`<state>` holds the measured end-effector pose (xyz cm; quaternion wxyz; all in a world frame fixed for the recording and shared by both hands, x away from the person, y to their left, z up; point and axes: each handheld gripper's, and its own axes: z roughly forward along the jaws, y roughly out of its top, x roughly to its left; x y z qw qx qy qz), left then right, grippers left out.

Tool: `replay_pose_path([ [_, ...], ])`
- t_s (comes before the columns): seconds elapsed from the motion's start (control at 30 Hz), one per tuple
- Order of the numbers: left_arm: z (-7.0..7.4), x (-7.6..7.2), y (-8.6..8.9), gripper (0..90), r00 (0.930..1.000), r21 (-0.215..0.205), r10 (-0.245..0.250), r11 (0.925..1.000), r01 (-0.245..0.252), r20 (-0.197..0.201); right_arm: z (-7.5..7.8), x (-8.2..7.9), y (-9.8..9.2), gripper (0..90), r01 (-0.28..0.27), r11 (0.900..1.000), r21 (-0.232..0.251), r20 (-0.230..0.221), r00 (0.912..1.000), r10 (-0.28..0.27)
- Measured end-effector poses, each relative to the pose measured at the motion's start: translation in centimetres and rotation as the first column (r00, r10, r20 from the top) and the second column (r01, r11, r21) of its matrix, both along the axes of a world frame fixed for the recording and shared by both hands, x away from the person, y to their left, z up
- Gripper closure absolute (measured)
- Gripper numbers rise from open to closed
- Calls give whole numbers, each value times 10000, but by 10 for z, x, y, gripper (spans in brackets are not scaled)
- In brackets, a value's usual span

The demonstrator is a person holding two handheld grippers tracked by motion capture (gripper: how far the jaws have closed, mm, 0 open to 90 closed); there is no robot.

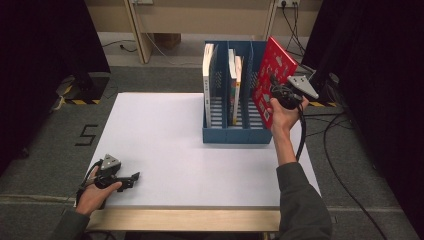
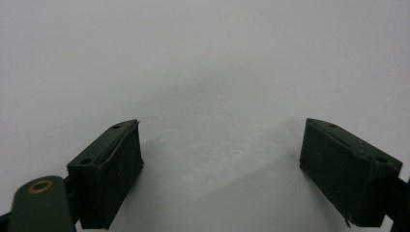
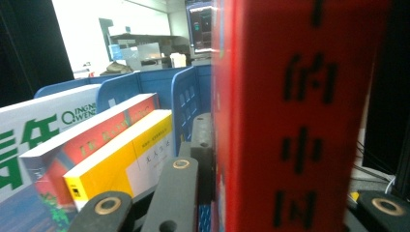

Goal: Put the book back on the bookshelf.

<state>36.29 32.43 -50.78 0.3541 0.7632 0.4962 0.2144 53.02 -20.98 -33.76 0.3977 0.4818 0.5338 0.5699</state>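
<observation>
My right gripper is shut on a red book and holds it tilted above the right compartment of a blue three-slot file rack. In the right gripper view the red book stands on edge between my jaws, with its spine and black characters towards the camera. A white book stands in the left compartment, and two more books stand in the middle one. At the table's near left corner my left gripper lies in a hand, and its jaws are wide open over the bare white tabletop.
The white tabletop stretches between the rack and the near edge. Black cables trail over the floor to the right. In the right gripper view a white book with green letters, an orange one and a yellow one stand left of a blue divider.
</observation>
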Motion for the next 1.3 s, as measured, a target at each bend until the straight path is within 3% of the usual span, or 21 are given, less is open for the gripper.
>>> replay_pose_path([
  [0.67, 0, 0, 0, 137, 10000, 5, 2, 10000, -2, 13, -29, 45, 25, 786, 209, 9995, -243, -412, 9989, -219],
  [1.0, 0, 0, 0, 136, 10000, 8, -1, 10000, 1, 10, -38, 54, 27, 784, 282, 9992, -278, -478, 9984, -296],
  [1.3, 0, 0, 0, 136, 10000, 10, -4, 10000, 4, 5, -48, 60, 29, 780, 203, 9977, -649, -1125, 9933, -275],
])
